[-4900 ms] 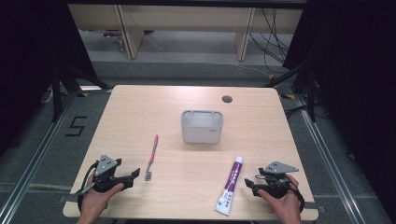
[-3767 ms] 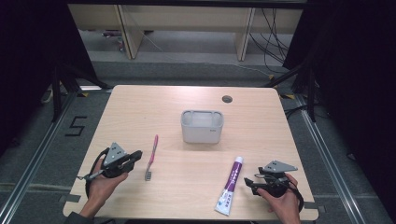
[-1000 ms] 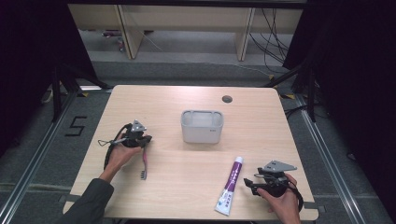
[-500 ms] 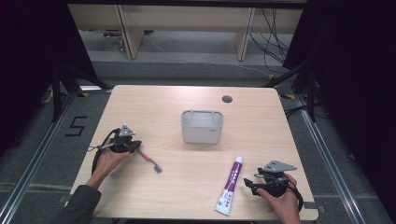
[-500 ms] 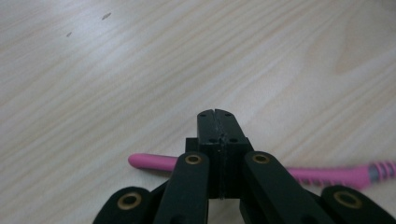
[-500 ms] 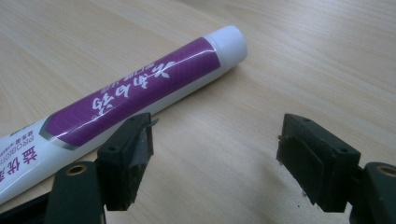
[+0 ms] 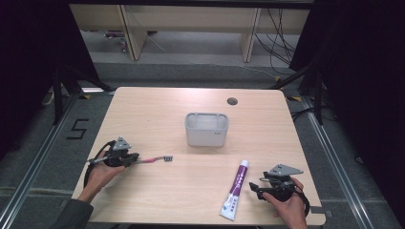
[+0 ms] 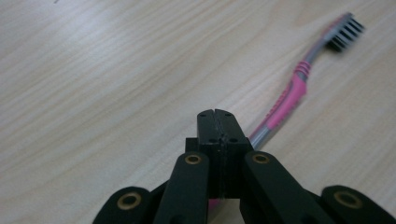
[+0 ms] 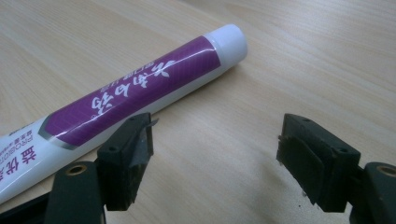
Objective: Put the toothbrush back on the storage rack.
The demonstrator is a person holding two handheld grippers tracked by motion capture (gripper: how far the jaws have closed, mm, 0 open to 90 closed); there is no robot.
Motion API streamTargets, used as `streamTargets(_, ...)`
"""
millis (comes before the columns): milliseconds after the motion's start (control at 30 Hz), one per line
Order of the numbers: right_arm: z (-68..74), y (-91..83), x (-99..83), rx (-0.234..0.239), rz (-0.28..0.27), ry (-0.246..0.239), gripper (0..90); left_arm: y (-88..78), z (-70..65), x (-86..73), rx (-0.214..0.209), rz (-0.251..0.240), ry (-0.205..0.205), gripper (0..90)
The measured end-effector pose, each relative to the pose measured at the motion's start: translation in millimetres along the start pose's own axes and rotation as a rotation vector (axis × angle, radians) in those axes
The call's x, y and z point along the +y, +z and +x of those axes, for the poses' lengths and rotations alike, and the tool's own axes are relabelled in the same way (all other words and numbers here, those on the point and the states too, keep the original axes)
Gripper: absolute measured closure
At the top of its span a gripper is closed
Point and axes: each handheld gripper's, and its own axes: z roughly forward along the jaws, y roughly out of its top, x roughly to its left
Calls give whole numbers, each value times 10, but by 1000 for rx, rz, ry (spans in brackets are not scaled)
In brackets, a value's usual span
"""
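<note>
A pink and grey toothbrush [image 7: 154,159] hangs just above the wooden table [image 7: 157,109] at the left, with its bristle head pointing right. My left gripper [image 7: 136,160] is shut on its handle. In the left gripper view the closed jaws [image 8: 215,116] pinch the grey handle end, and the toothbrush [image 8: 290,95] runs off to the upper right. A purple and white toothpaste tube [image 7: 236,189] lies at the front right. My right gripper [image 7: 253,187] rests just right of it, open; the tube [image 9: 130,98] lies beyond its left jaw, and nothing sits between the right gripper's [image 9: 215,154] jaws.
A grey rectangular container [image 7: 206,136] stands in the middle of the table, open at the top. A round cable hole [image 7: 232,101] sits near the far edge. Bare wood lies between the two grippers.
My left gripper has moved left and toward the front with the toothbrush, and the brush has swung from pointing at the near edge to pointing right. The right gripper has kept still.
</note>
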Motion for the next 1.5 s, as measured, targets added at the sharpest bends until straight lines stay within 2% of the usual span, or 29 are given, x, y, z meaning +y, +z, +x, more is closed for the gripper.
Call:
streamTargets(167, -2, 4, 0, 1, -2, -3, 271, -57, -100, -36, -13, -14, 22, 896)
streamTargets(267, -8, -13, 3, -26, 1, -17, 271, -96, -160, -55, -18, -15, 27, 896)
streamTargets(300, -14, -11, 6, -5, 11, -18, 271, -111, -184, -65, -32, -14, 33, 895)
streamTargets(367, -12, -11, 6, -4, 11, -16, 271, -123, -205, -68, -34, -11, 36, 894)
streamTargets(500, -15, -8, 4, -3, 7, -15, 271, -140, -283, -81, -55, -5, 47, 894)
streamTargets(567, -13, -9, 2, -21, -1, -15, 272, -140, -313, -88, -60, -6, 51, 894)
streamTargets(767, -14, -11, 3, -21, -1, -8, 271, -161, -366, -83, -70, -10, 61, 893)
streamTargets(1233, -17, -15, 2, -18, -8, -8, 271, -173, -443, -67, -81, -9, 55, 881)
streamTargets(1433, -22, -12, 2, -12, -10, -12, 271, -196, -436, -44, -87, -8, 36, 830)
streamTargets(1500, -18, -14, 2, -15, -7, -8, 271, -215, -441, -8, -71, 4, 20, 764)
